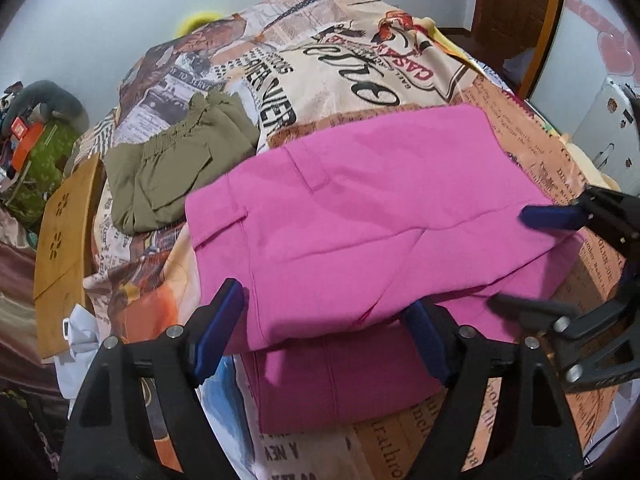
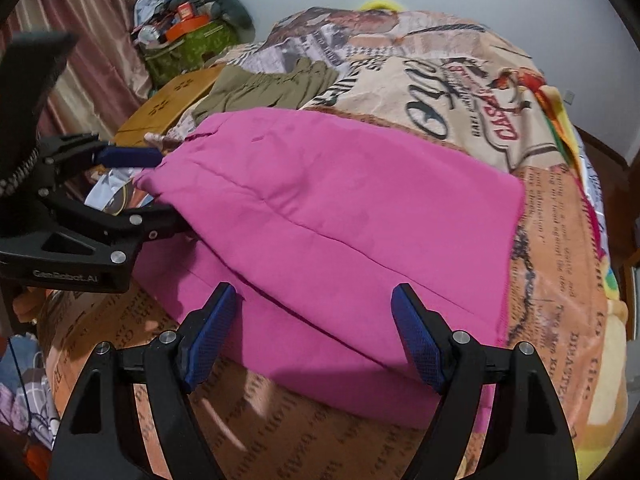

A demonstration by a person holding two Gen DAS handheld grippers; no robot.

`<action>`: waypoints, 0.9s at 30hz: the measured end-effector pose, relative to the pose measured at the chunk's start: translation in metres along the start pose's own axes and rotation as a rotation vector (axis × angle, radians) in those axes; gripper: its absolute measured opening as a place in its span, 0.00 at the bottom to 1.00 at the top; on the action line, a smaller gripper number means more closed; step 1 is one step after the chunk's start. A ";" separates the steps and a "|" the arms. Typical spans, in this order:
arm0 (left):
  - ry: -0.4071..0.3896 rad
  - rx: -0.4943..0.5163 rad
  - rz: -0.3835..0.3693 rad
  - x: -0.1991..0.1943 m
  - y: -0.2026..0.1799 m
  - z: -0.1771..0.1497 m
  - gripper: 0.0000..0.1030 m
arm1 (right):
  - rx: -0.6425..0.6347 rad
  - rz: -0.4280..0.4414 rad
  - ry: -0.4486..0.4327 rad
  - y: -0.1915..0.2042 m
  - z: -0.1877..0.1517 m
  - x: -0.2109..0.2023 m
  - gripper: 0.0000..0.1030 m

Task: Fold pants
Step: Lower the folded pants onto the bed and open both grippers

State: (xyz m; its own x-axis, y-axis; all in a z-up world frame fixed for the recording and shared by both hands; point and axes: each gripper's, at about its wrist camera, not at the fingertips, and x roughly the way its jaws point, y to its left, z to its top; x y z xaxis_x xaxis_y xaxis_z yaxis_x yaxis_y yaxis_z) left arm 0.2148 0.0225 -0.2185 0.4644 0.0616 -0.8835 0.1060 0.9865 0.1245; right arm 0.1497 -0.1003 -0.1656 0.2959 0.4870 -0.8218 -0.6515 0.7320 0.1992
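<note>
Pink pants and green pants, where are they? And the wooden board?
pink pants [image 1: 380,216], left wrist view, middle of the folded top layer
green pants [image 1: 176,168], left wrist view, below the elastic waistband
wooden board [image 1: 64,240], left wrist view, its flat face

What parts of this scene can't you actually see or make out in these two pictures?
- Pink pants: lower layers are hidden under the top fold, in both views.
- Olive garment: partly covered by the pink pants in the right wrist view; its type is unclear.
- Left hand-held gripper: one fingertip disappears behind the pink fabric in the right wrist view.
- Clutter by the curtain: too small and blurred.
- Bed cover: the print is warped.
</note>
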 end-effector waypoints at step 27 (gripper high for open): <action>-0.042 -0.021 -0.117 -0.002 -0.012 0.013 0.16 | 0.011 0.026 -0.139 -0.002 0.018 -0.014 0.04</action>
State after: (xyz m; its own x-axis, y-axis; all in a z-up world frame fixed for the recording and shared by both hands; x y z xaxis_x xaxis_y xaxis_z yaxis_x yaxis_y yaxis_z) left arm 0.2237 0.0087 -0.2125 0.4862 -0.0601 -0.8718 0.1431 0.9896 0.0115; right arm 0.1594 -0.1002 -0.1447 0.3735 0.5662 -0.7348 -0.6524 0.7235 0.2258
